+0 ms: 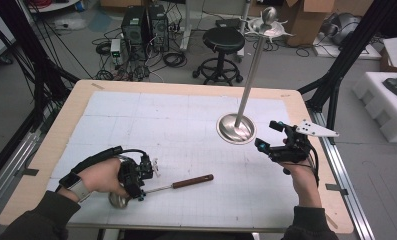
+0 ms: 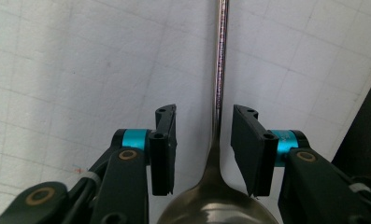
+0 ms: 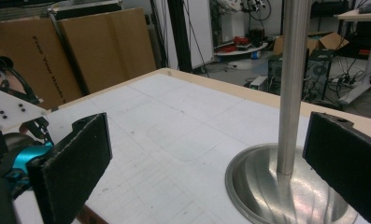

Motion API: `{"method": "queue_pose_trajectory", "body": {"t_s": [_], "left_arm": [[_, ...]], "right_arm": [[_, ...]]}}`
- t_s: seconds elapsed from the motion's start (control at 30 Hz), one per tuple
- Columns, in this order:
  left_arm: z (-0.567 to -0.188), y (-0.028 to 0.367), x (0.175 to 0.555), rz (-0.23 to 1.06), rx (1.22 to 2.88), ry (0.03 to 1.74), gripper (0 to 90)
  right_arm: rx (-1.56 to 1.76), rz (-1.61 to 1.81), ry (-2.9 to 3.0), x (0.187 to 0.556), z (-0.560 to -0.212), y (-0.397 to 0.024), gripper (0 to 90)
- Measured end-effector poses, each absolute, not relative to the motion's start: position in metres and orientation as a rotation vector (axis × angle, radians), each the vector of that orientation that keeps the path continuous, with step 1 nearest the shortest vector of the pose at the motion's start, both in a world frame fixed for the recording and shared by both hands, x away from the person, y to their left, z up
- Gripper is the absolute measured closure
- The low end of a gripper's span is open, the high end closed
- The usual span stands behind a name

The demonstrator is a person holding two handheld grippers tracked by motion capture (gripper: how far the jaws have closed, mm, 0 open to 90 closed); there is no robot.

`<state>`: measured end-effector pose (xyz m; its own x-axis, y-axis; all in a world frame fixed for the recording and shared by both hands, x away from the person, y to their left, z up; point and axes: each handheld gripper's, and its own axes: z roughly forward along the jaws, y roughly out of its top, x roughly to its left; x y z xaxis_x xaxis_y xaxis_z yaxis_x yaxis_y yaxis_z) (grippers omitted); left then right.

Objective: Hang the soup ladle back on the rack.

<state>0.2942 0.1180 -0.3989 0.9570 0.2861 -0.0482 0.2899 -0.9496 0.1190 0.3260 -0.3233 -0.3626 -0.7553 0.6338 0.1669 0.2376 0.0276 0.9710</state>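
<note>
grey floor [image 1: 296, 70], black stool [image 1: 222, 42], cardboard boxes [image 3: 80, 46]

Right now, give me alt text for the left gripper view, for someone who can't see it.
A long steel ladle lies on the white gridded table mat, its thin shaft running up between the two black jaws of the left gripper. The pads stand apart from the shaft, and the ladle's bowl shows at the bottom edge.

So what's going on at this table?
A person works with a hand-held gripper in each hand. The left gripper is over a metal ladle with a brown handle lying on the white mat; its jaws straddle the thin stem just above the bowl with gaps on both sides, so nothing is gripped yet. The right gripper waits open beside a tall steel stand, with the pole between its jaws, untouched.
</note>
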Motion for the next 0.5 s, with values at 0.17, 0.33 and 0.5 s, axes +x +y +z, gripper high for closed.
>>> {"method": "queue_pose_trajectory", "body": {"t_s": [0.17,0.33,0.5], "left_arm": [[-0.404,0.1137,0.2949,-0.075,3.021,0.446,66.4],[-0.4065,0.1118,0.294,-0.068,3.049,0.434,75.7],[-0.4069,0.1095,0.2901,0.003,3.06,0.428,84.0]], "right_arm": [[0.894,1.788,1.988,0.3259,-0.3621,-0.3254,0.0],[0.893,1.787,1.993,0.3258,-0.3623,-0.325,0.0],[0.903,1.772,2.001,0.3265,-0.3634,-0.3243,0.0]]}}
